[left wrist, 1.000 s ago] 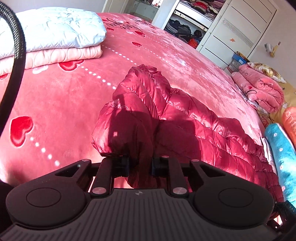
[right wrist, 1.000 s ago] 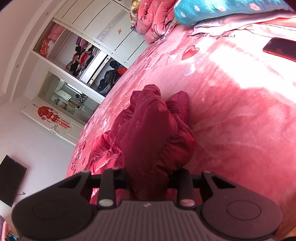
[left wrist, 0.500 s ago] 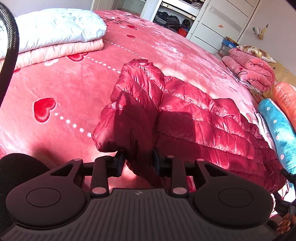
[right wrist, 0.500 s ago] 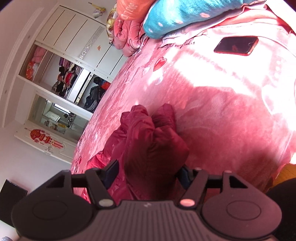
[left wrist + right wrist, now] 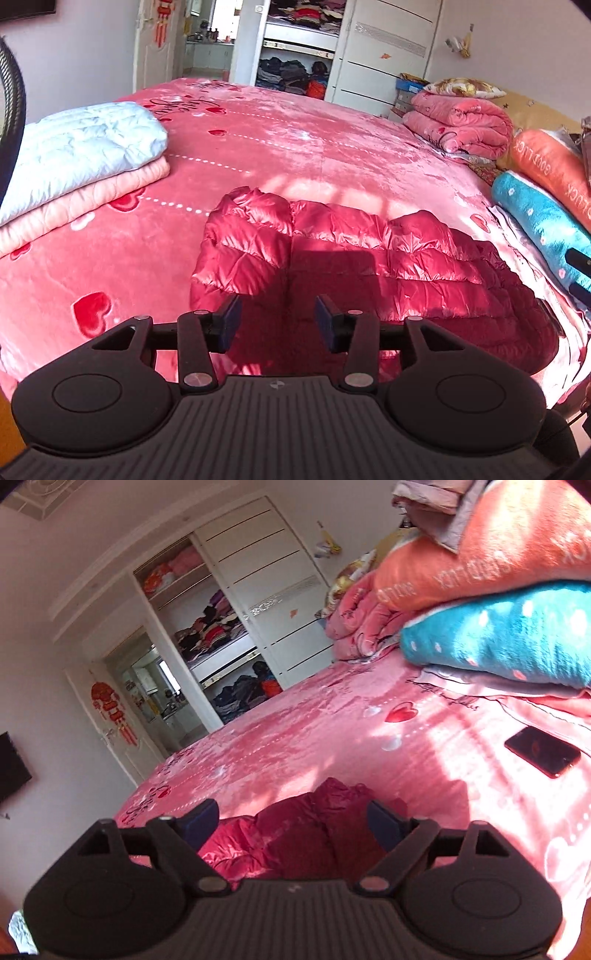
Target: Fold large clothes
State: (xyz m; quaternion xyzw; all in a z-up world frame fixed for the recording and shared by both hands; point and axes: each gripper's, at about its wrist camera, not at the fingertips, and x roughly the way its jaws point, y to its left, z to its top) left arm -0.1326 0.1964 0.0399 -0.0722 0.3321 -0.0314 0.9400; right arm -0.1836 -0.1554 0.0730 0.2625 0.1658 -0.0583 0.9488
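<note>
The red puffer jacket point(image 5: 354, 258) lies folded into a long, low bundle on the pink heart-print bedspread point(image 5: 295, 147), at the near edge of the bed, its left end doubled over into a plump roll. A second ago both grippers were pinching folds of it; since then their jaws have just been opening, and the fabric has dropped flat onto the bed. The left gripper point(image 5: 277, 323) now stands spread with nothing pressed between its pads, the jacket lying just beyond them. The right gripper point(image 5: 291, 821) is spread wider, hovering above the jacket's right end point(image 5: 314, 827) (the cloth shows between the fingers but touches neither). This reads as a fold just laid down and released, so the jacket looks close to done; a final tidy or a move to the stack may remain.

The shell is glossy, quilted in horizontal channels, puffy and likely to spring back. The bedspread is plush and velvety. At the far left sit folded quilts point(image 5: 81, 147), pale blue over peach. To the right lie rolled fleece blankets point(image 5: 535, 218) and a dark phone point(image 5: 541, 751).
</note>
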